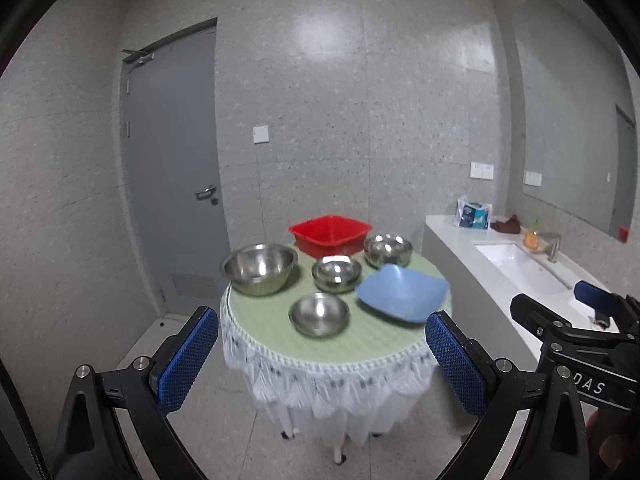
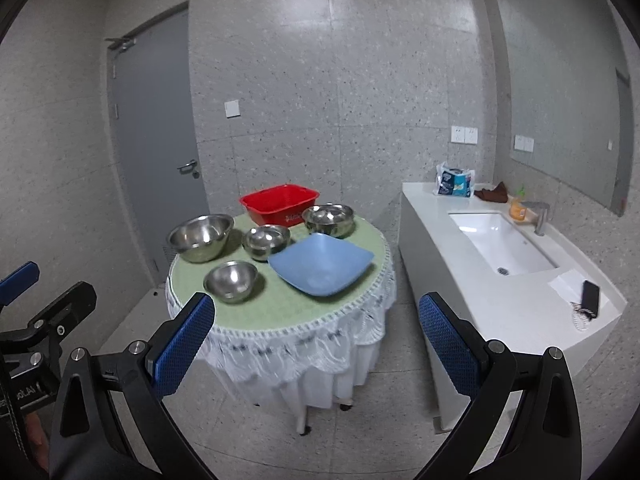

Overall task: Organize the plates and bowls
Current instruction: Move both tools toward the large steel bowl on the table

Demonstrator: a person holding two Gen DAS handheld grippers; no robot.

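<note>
A round table (image 1: 372, 344) (image 2: 288, 312) with a green top carries a red tub (image 1: 330, 234) (image 2: 280, 203) at the back, a large steel bowl (image 1: 260, 268) (image 2: 200, 237) at the left, three smaller steel bowls in the middle (image 1: 337, 274) (image 2: 266, 241), back right (image 1: 388, 250) (image 2: 329, 219) and front (image 1: 319, 314) (image 2: 231, 281), and a blue square plate (image 1: 402, 298) (image 2: 320, 265) at the right. My left gripper (image 1: 322, 360) and right gripper (image 2: 316, 344) are both open and empty, held well short of the table.
A white counter (image 1: 496, 272) (image 2: 512, 292) with a sink (image 2: 500, 242) stands right of the table, holding a packet (image 2: 454, 181), a brown cloth, a phone (image 2: 591, 296) and a faucet. A grey door (image 1: 172, 168) is at the back left.
</note>
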